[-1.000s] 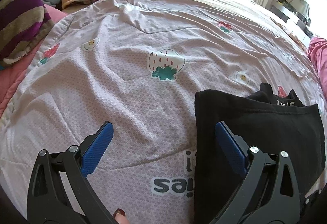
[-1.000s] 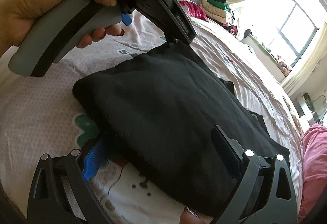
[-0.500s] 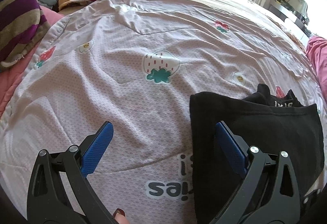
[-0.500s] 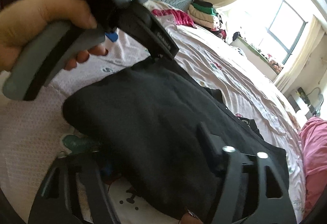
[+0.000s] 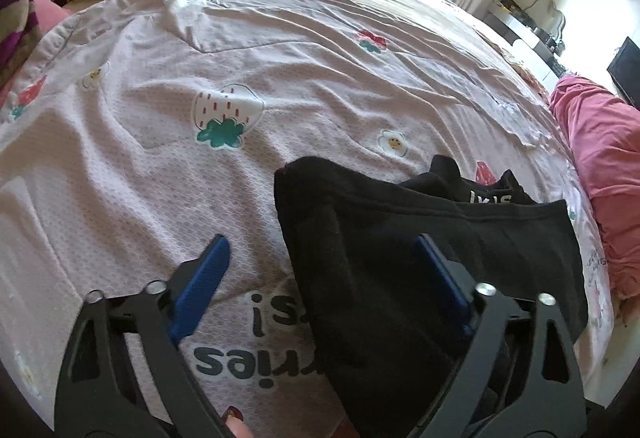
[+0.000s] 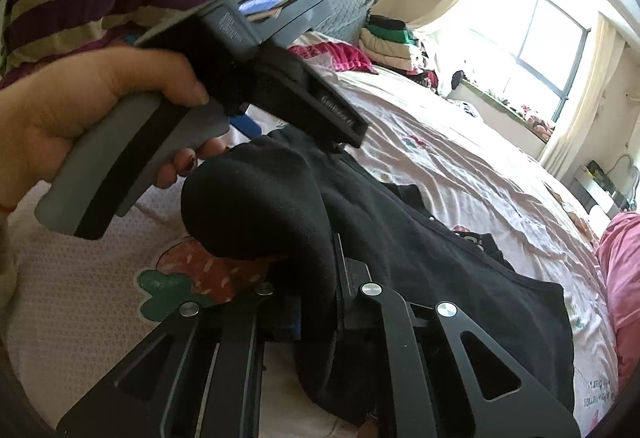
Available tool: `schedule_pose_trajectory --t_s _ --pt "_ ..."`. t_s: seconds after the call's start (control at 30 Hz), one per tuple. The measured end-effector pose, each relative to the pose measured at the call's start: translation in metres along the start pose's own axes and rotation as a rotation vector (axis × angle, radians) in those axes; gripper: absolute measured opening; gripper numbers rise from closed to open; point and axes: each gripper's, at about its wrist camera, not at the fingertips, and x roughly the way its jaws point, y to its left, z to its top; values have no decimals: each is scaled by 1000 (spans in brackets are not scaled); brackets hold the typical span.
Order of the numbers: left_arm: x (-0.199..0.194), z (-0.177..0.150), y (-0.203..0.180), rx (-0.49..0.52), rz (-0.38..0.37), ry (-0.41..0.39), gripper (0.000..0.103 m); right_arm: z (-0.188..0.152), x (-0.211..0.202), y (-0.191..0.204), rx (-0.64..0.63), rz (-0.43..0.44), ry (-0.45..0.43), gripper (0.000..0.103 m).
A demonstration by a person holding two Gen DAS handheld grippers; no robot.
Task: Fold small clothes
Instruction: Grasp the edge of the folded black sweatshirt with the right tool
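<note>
Black garment [image 5: 420, 258] lies on the bed, on a pink printed bedspread [image 5: 200, 58], partly folded; a second black piece with white lettering peeks from behind its far edge.

Right claw [image 6: 316, 302]: jaws together, clamped on the near edge of the black garment. Cloth bunches into a raised hump just ahead of the jaws, so that edge sits lifted off the bedspread.

Left claw [image 5: 320, 278]: jaws apart and closing. They straddle the garment's left edge, one blue pad [image 5: 202, 278] over bare bedspread, the other over black cloth. Pads not yet pressing on fabric. In the right wrist view the person's hand [image 6: 92, 106] holds the left tool above the garment's far corner.

Step in hand, as I judge it: taking hold of one side with both claws, ahead of a fold. One grip made, second pending.

Next move calls for: left claw to finish its pinch on the edge, catching all layers; then both to lift together, level, and carry the edge over the body of the garment. Uneven lift would likely skew the fold.
</note>
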Motion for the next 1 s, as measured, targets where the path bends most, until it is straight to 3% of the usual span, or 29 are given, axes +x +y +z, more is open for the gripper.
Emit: schedule_pose_trajectory --t_s 0.1,0.23,0.4,0.7,1.0 --pt "2 -2 -5 -6 -38 11 61 -1 -5 -2 10 -5 -10 9" --pt "1 -6 -15 9 -62 7 52 -2 -12 -7 20 -20 -32 9" --pt "-9 -11 -35 54 -72 -39 24 -5 -22 -16 32 -44 -57 8" --pt "-35 -16 -58 83 -103 -111 16 -17 -42 -33 89 -81 -69 7" --pt "-55 -18 -105 124 -99 -147 15 -30 -60 -70 192 -67 -23 6"
